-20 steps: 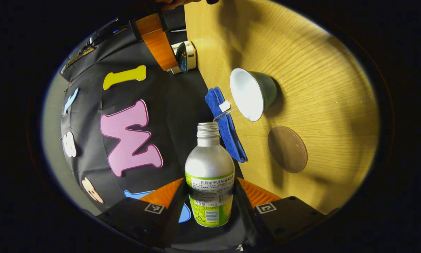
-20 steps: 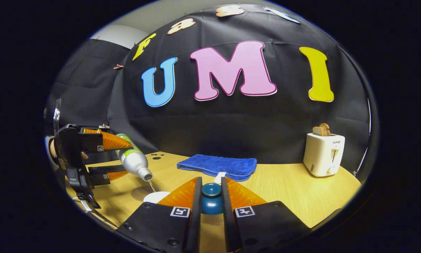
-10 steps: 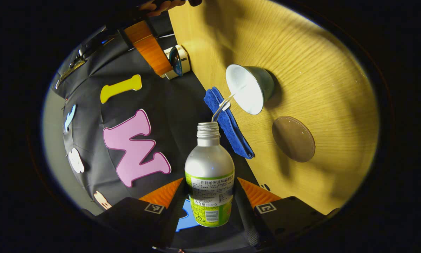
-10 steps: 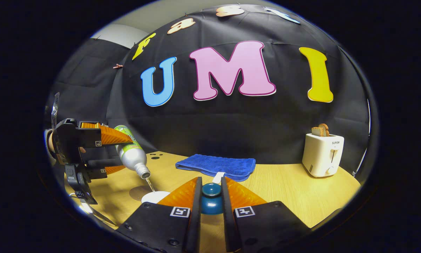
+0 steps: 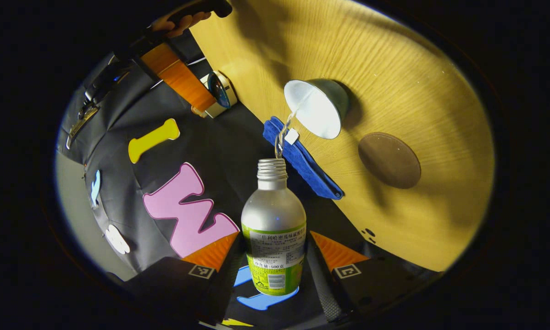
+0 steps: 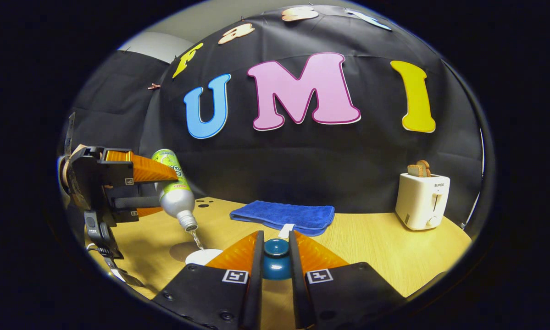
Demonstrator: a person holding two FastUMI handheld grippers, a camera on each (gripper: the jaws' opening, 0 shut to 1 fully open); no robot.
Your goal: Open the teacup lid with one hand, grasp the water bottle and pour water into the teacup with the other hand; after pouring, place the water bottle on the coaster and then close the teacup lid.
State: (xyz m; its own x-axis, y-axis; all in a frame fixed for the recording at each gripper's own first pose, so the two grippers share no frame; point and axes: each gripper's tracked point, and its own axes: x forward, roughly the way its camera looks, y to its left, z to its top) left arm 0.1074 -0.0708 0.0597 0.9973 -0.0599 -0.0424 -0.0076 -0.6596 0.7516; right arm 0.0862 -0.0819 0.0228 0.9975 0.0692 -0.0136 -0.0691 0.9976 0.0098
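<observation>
Left gripper view: I saw the left gripper clamped on the water bottle, both orange fingers pressed against its labelled lower body at bottom centre of the frame. The bottle was uncapped and tilted mouth-down. A thin stream of water ran from its mouth to the white interior of the open teacup, upper centre. The brown round coaster lay bare on the desk, just right of the cup and apart from it. A folded blue towel sat at the desk edge left of the cup.

Right gripper view: I saw the right gripper at bottom centre, its fingers narrow and gripping the dark blue teacup lid by its knob, held above the desk. I noted the left gripper at the left edge of the frame with the bottle pitched steeply downward. Water fell to the teacup rim at lower left. A white toaster with bread in its slots stood at the right, well apart from the cup.
</observation>
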